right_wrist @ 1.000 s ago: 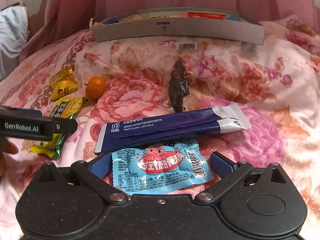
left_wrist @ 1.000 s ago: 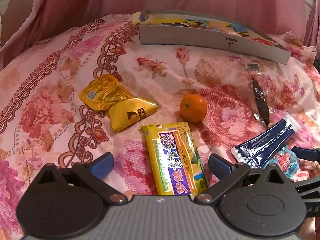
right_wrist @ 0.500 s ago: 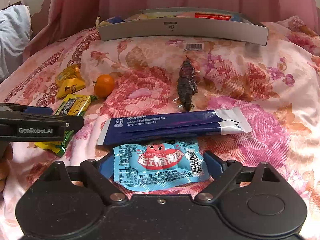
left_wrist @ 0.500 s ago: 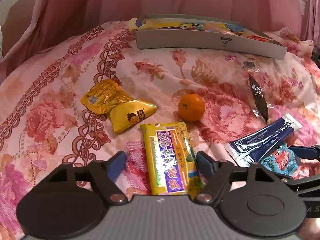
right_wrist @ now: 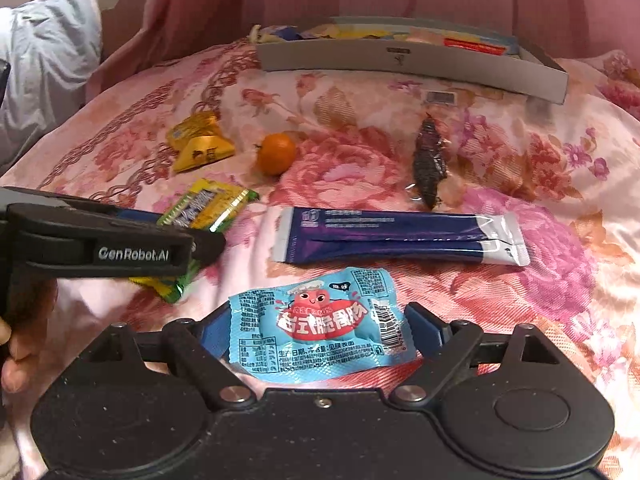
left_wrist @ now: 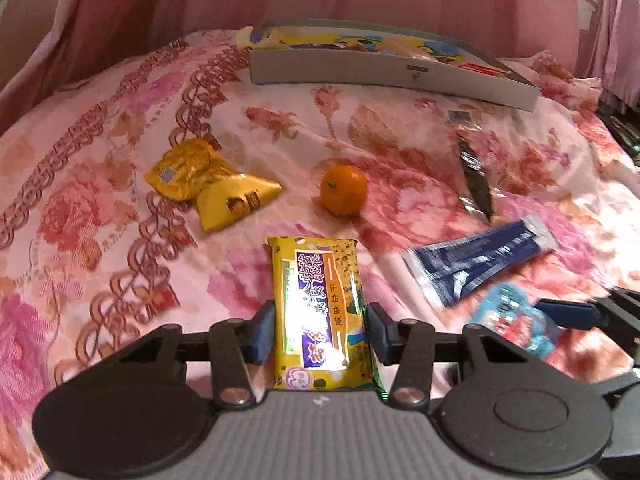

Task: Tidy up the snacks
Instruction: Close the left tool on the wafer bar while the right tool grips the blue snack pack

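My left gripper (left_wrist: pixel 320 332) is shut on the near end of a yellow and purple cracker packet (left_wrist: pixel 316 304), its blue pads pressed on both long sides. The same packet (right_wrist: pixel 208 208) pokes out past the left tool in the right wrist view. My right gripper (right_wrist: pixel 320 332) is shut on a light blue sausage packet (right_wrist: pixel 320 324), which bulges slightly between the pads. That packet (left_wrist: pixel 516 320) appears blurred at the lower right of the left wrist view. A grey box (left_wrist: pixel 392 76) with several snacks inside stands at the back of the bed.
On the floral bedspread lie an orange (left_wrist: pixel 344 196), two yellow packets (left_wrist: pixel 208 184), a dark snack in clear wrap (left_wrist: pixel 474 184) and a dark blue stick pack (right_wrist: pixel 400 236). Pink curtain hangs behind the box. A hand (right_wrist: pixel 16 344) holds the left tool.
Both grippers closed from open: the left onto the cracker packet, the right onto the light blue packet. Both views drew back slightly from the box.
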A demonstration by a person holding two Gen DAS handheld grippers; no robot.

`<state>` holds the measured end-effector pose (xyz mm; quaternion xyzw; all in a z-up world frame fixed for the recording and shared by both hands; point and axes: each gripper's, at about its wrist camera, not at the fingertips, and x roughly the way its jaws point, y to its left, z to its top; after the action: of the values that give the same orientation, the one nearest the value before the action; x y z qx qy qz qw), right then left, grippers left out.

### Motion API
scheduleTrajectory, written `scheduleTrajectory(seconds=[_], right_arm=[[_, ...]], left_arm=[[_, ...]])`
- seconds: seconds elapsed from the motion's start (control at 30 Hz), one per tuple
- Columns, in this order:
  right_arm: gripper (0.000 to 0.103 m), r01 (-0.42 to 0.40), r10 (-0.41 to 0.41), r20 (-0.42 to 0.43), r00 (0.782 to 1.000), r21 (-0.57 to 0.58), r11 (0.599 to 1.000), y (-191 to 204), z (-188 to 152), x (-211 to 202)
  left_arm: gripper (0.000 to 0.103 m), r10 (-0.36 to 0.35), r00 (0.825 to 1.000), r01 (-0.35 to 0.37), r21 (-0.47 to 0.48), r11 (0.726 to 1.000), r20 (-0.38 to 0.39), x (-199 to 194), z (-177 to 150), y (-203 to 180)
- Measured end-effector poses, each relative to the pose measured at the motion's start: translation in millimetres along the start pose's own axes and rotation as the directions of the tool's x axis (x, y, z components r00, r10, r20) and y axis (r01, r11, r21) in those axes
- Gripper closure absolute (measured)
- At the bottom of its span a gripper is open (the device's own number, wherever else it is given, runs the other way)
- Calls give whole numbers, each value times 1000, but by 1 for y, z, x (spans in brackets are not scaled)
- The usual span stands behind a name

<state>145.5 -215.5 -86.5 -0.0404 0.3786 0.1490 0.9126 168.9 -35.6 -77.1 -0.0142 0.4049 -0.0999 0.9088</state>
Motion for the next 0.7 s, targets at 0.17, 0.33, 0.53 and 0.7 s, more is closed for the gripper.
scheduleTrajectory(seconds=[0.17, 0.33, 0.53, 0.7], right_arm=[[15, 13, -13, 9, 1000, -32, 999, 5, -2, -2], [16, 15, -15, 12, 1000, -36, 999, 5, -2, -2], [16, 17, -16, 20, 1000, -39, 999, 5, -2, -2], [17, 35, -32, 42, 999, -76, 997, 11, -2, -5]], left_arm=[[52, -11, 1000, 11, 24, 1000, -8, -5, -7, -8], [52, -14, 1000, 14, 20, 1000, -7, -4, -6, -8], [52, -15, 1000, 15, 5, 1000, -12, -3, -5, -7], [52, -38, 999, 38, -5, 999, -5, -6, -4, -7]])
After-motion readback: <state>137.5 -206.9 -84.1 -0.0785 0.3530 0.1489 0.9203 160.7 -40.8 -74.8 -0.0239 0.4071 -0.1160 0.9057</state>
